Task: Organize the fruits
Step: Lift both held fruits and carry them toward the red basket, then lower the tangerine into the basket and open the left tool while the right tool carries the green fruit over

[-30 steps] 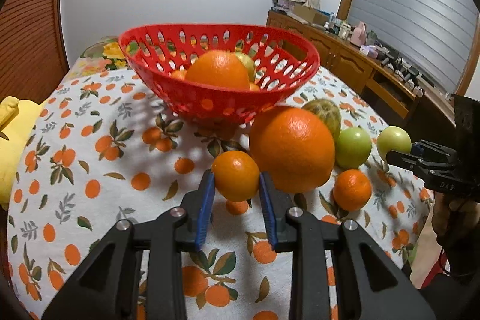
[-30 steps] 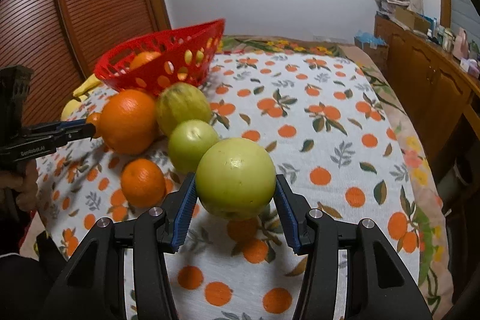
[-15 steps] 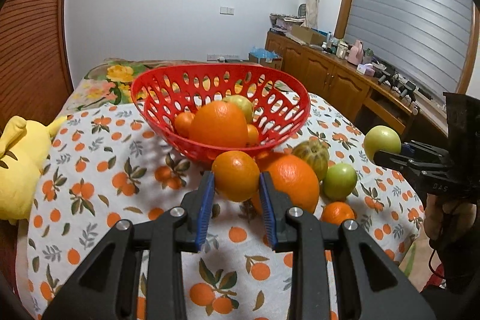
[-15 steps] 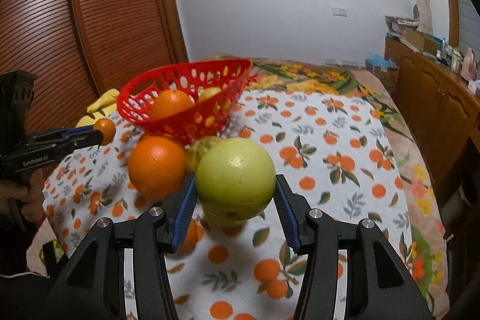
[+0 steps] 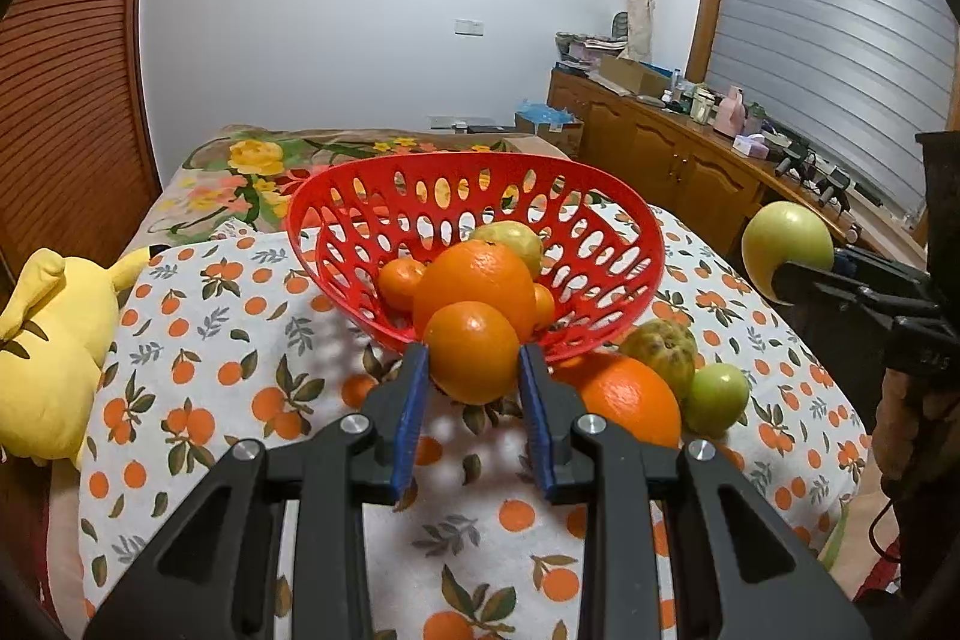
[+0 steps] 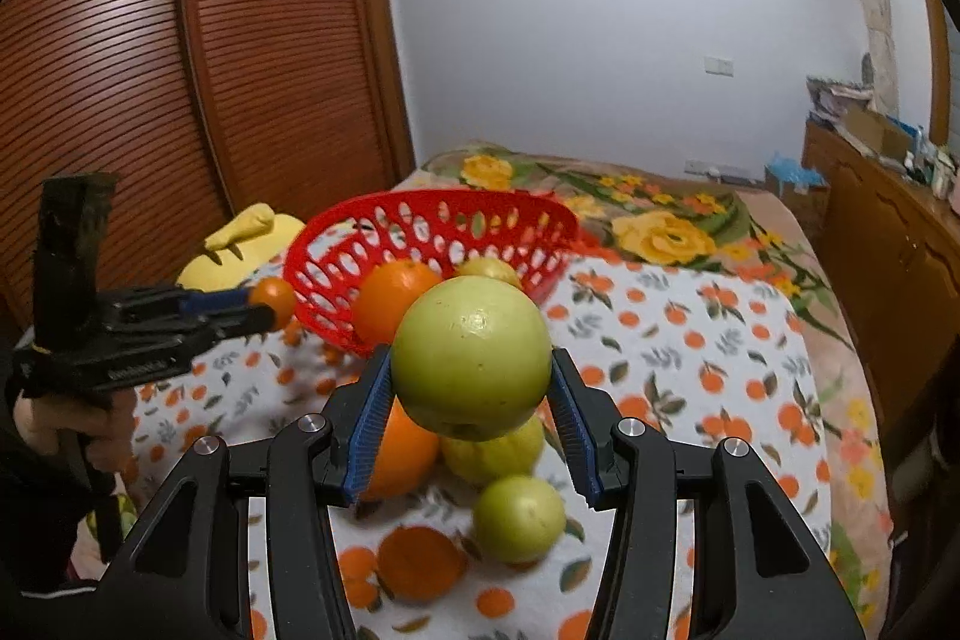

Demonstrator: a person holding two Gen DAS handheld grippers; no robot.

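Orange-print cloth covers the bed; both grippers hang just before the red basket, left gripper fingers clamping a small orange, right gripper gripping a green apple. Clear the rim, release low.

Both grippers, left gripper and right gripper, are matte black with angular, cut-out arms, round silver screws at the pivots, and ribbed blue pads lining the jaws. White lettering marks the left one's side. A dark sleeve covers the left arm.
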